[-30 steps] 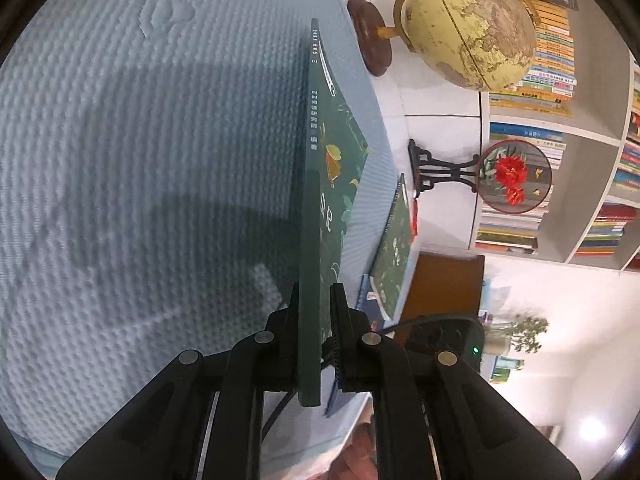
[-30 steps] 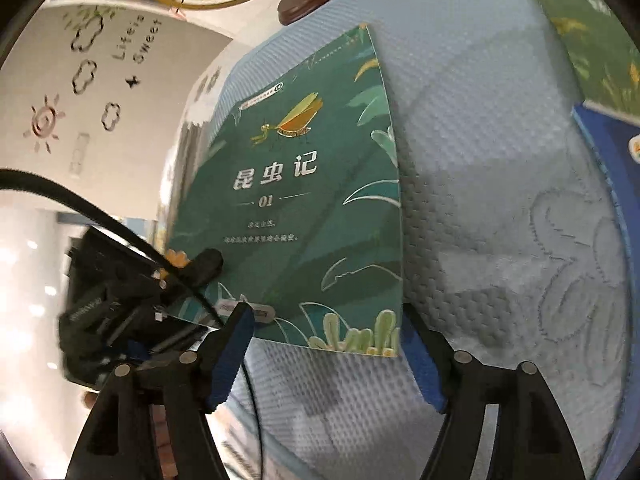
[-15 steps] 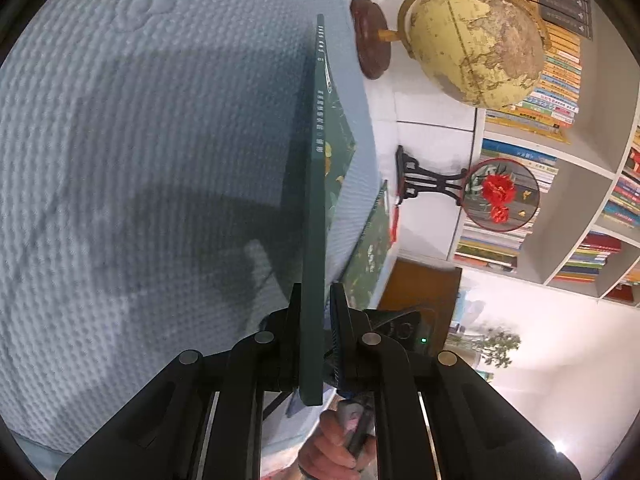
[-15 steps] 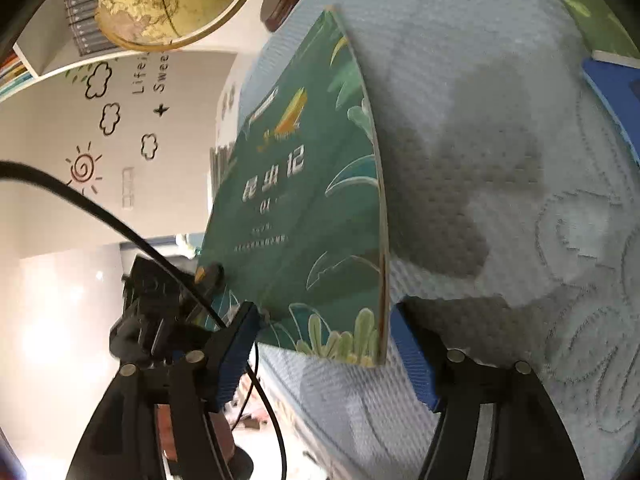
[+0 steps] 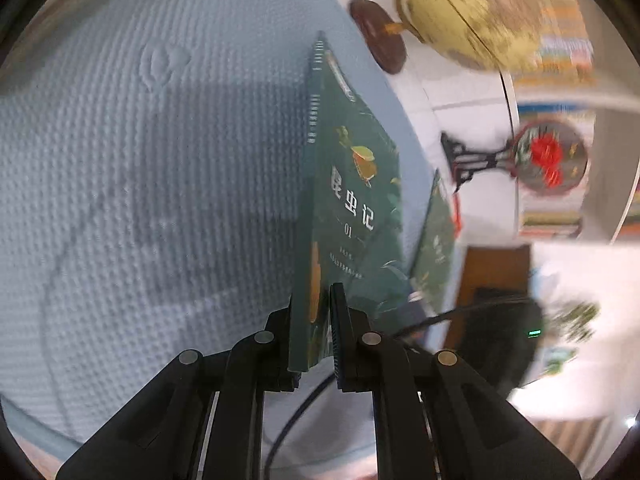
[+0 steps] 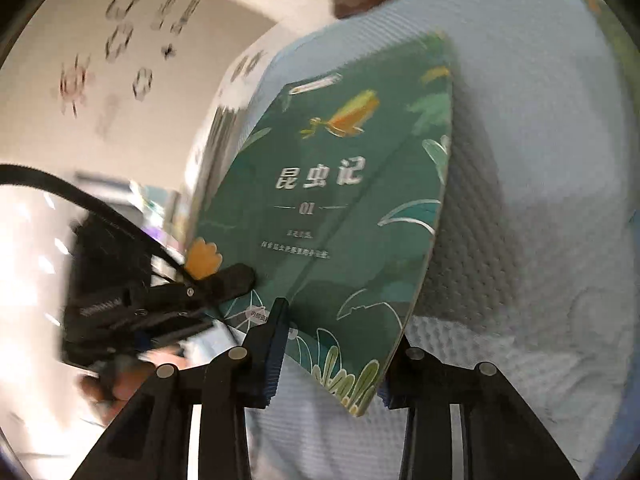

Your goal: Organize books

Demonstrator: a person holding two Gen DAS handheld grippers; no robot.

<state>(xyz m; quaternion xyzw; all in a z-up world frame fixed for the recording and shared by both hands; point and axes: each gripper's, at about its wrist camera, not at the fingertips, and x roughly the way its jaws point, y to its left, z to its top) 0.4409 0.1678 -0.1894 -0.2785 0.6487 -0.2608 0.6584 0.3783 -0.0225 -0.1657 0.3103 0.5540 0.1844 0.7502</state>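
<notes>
Home study corner: globe, bookshelf, quilted tablecloth.

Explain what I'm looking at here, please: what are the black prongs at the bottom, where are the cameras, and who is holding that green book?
There is no robot. A person holds a two-finger gripper in each hand, and a fisheye camera on each looks forward along its fingers, so the black prongs are the jaws.

In the left wrist view, the left gripper is shut on the green book, seen edge-on above a pale blue textured cloth. A second green book lies further off, near a globe.

In the right wrist view, the same book shows its cover, and the right gripper stands open around its lower edge without clamping it. The left gripper appears there too, gripping the book's corner. Both pictures are blurred by motion.
</notes>
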